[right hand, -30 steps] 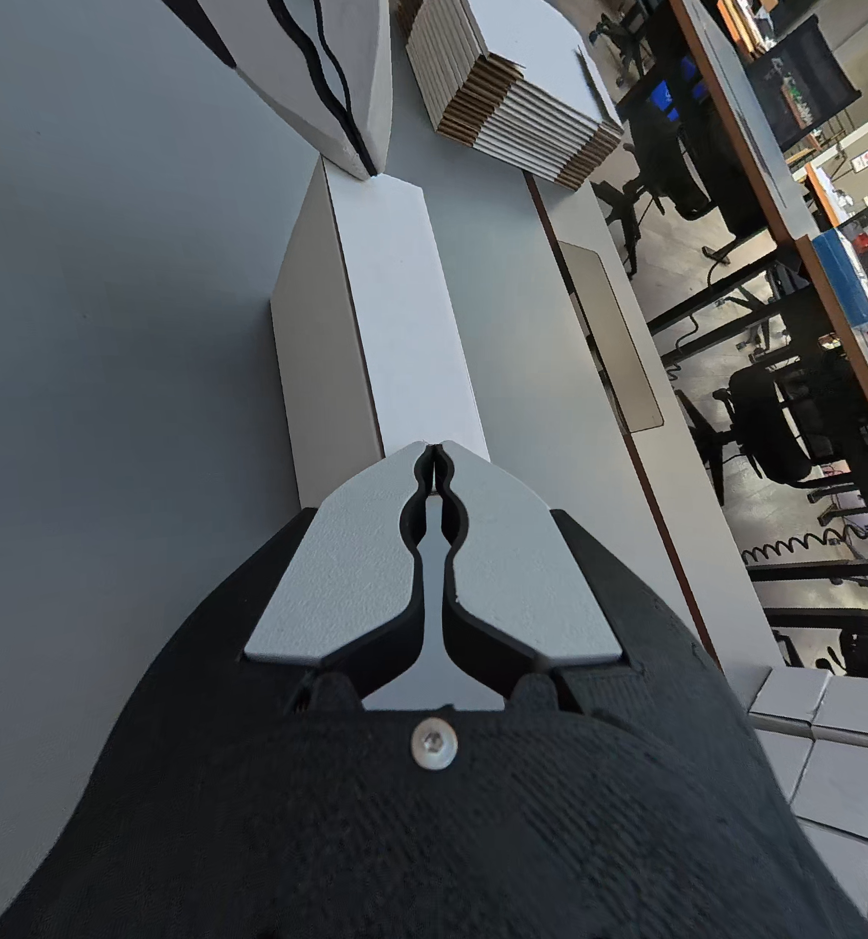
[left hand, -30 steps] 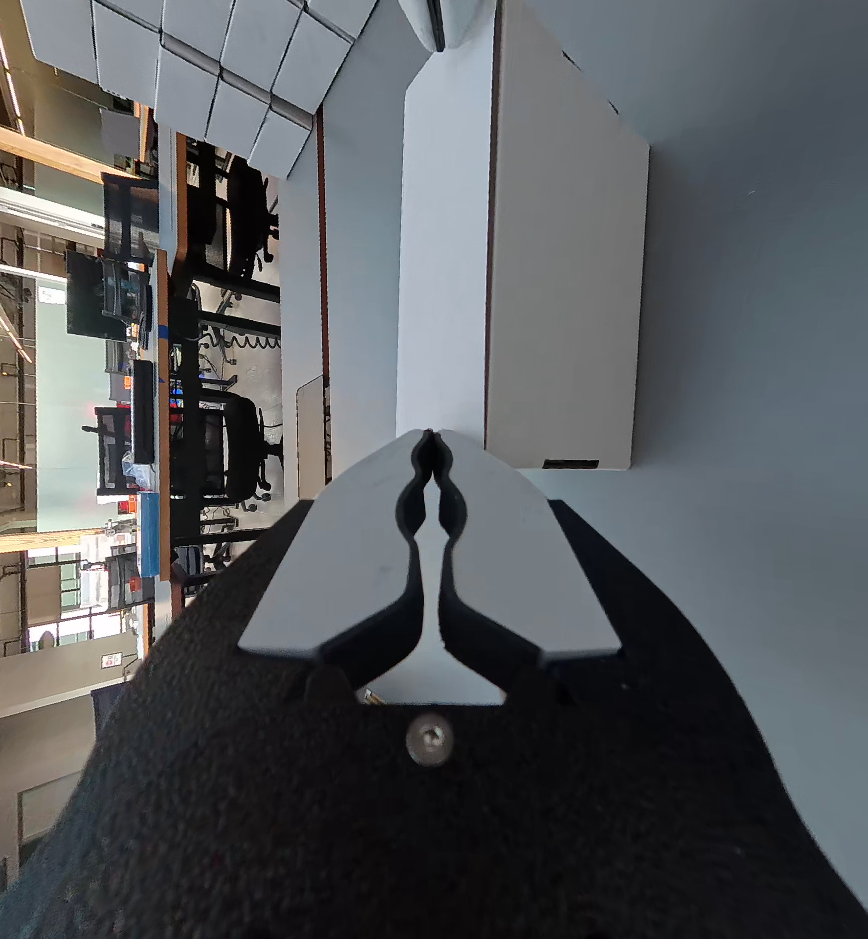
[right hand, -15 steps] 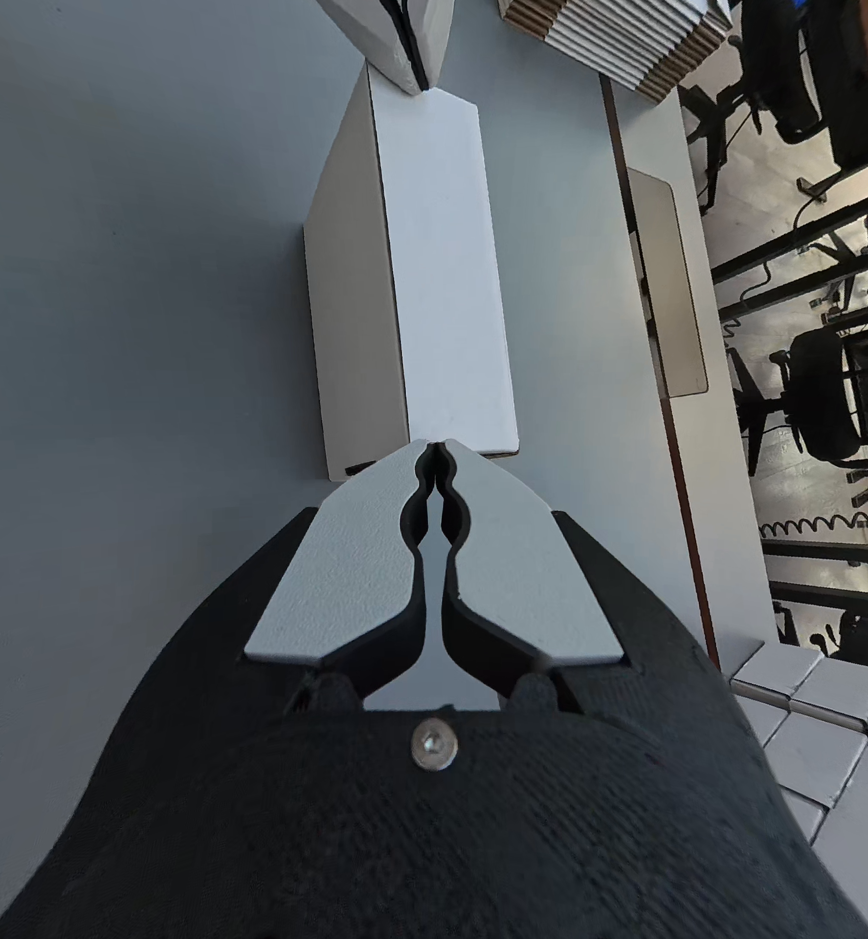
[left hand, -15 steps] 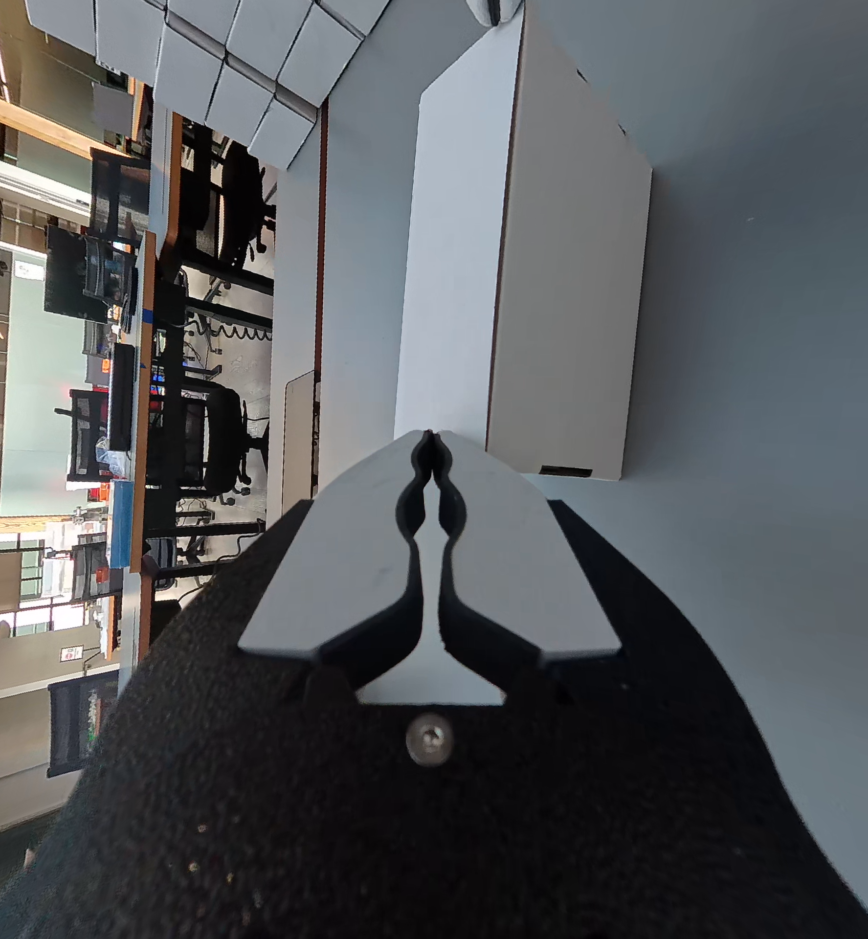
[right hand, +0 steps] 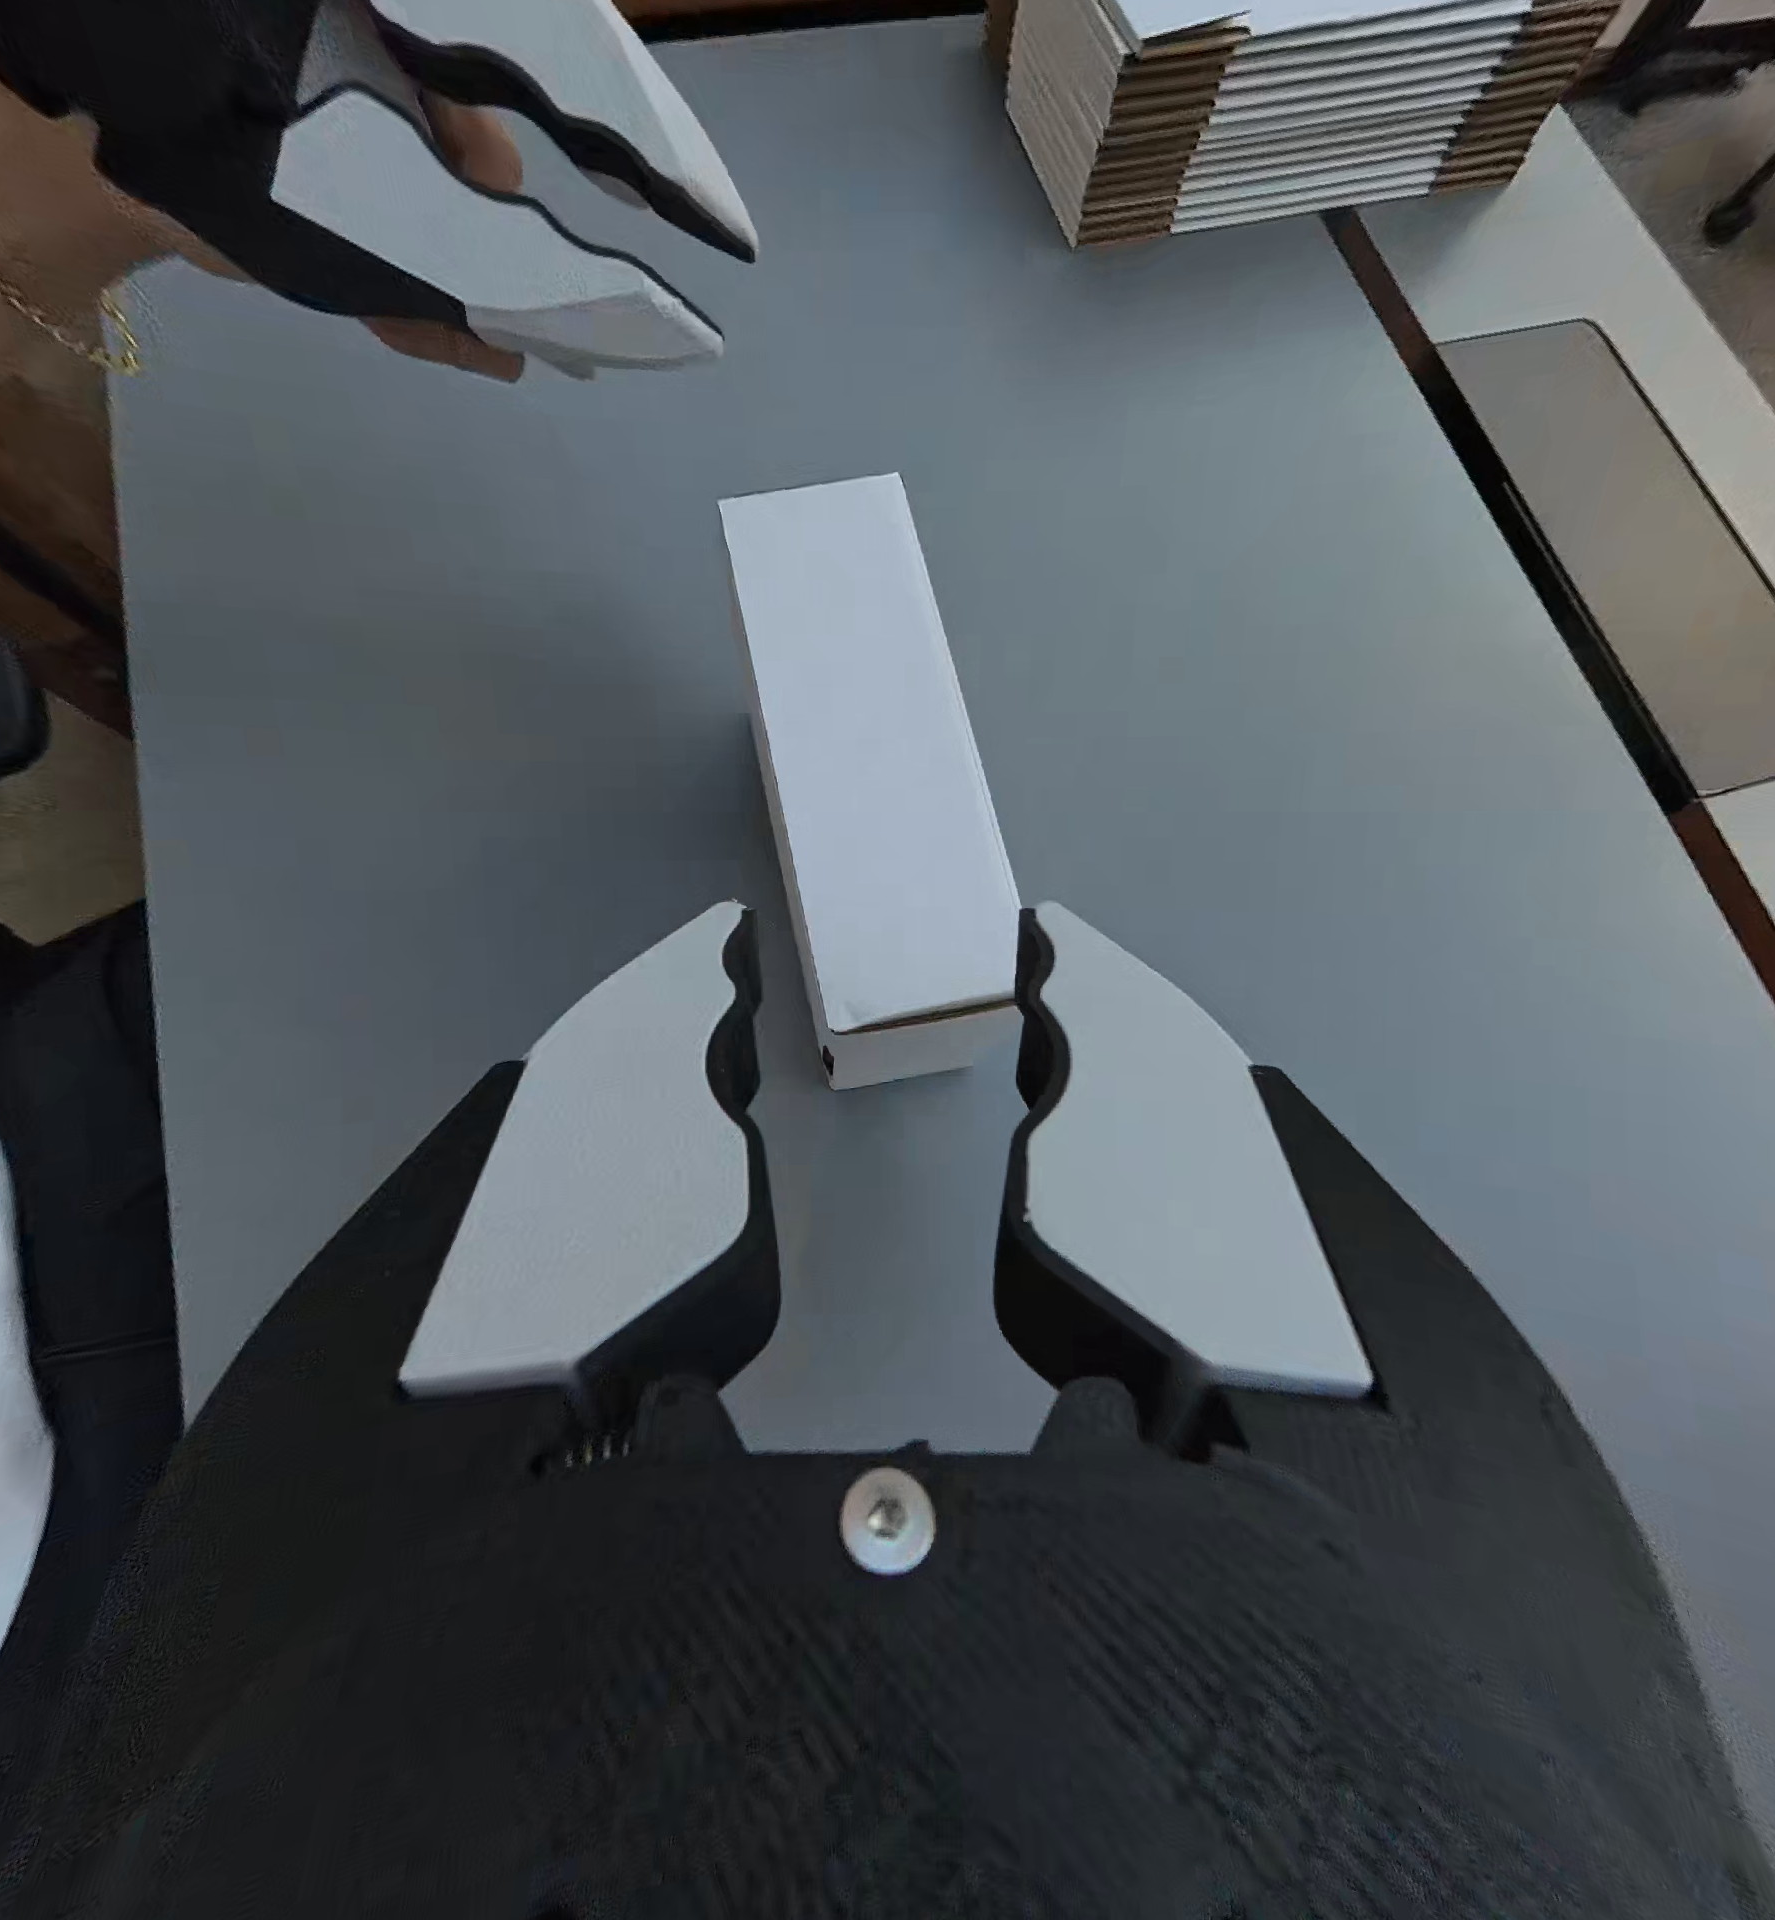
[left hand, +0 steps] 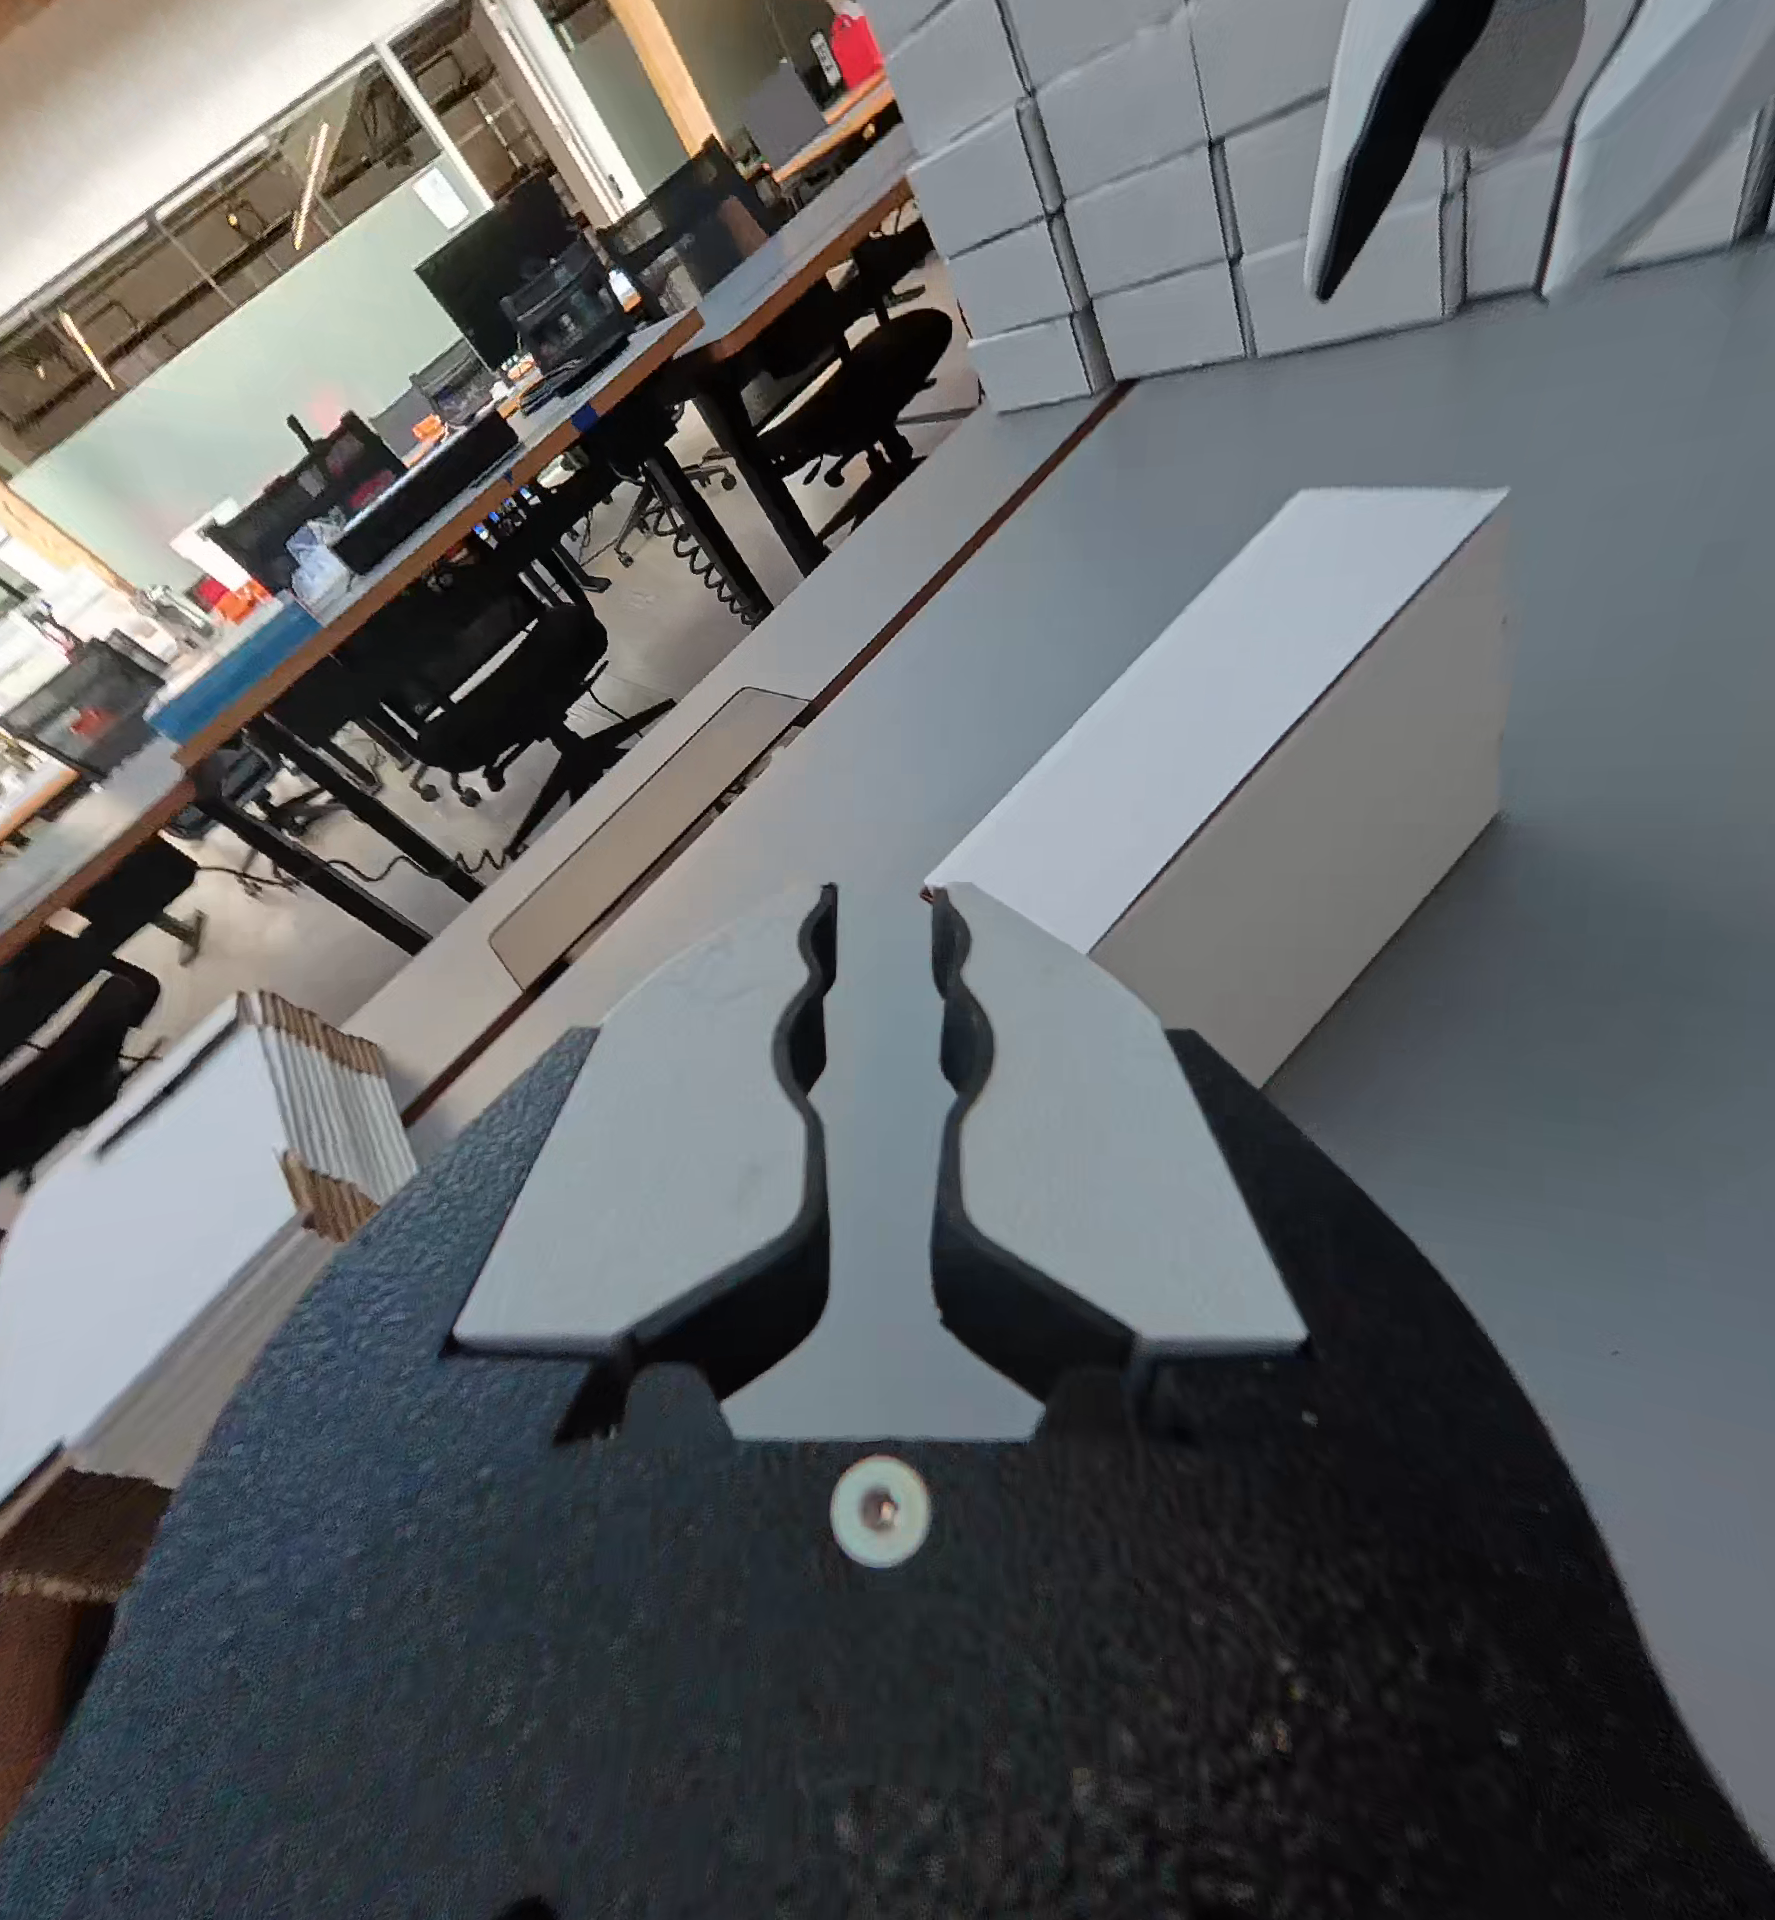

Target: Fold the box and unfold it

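A closed, long white cardboard box (right hand: 862, 748) lies on the grey table (right hand: 1278, 727), free of both grippers. My right gripper (right hand: 883, 914) is open wide and hovers over the box's near end, one finger on each side, not touching. My left gripper (left hand: 883, 899) is open by a narrow gap and empty, back from the box (left hand: 1278, 707), which lies ahead to its right. The left gripper also shows in the right wrist view (right hand: 732, 296), above the table beyond the box's far end. The right gripper shows at the top right of the left wrist view (left hand: 1434, 291).
A stack of flat cardboard blanks (right hand: 1278, 114) stands at the table's far corner and also shows in the left wrist view (left hand: 187, 1195). Several folded white boxes (left hand: 1122, 208) are piled at the other end. A tan inset panel (right hand: 1641, 540) lies by the table's edge. Desks and chairs stand beyond.
Both grippers were shut with their tips at the box's ends. Both have since opened, pulled back and lifted away. The box stays closed on the table.
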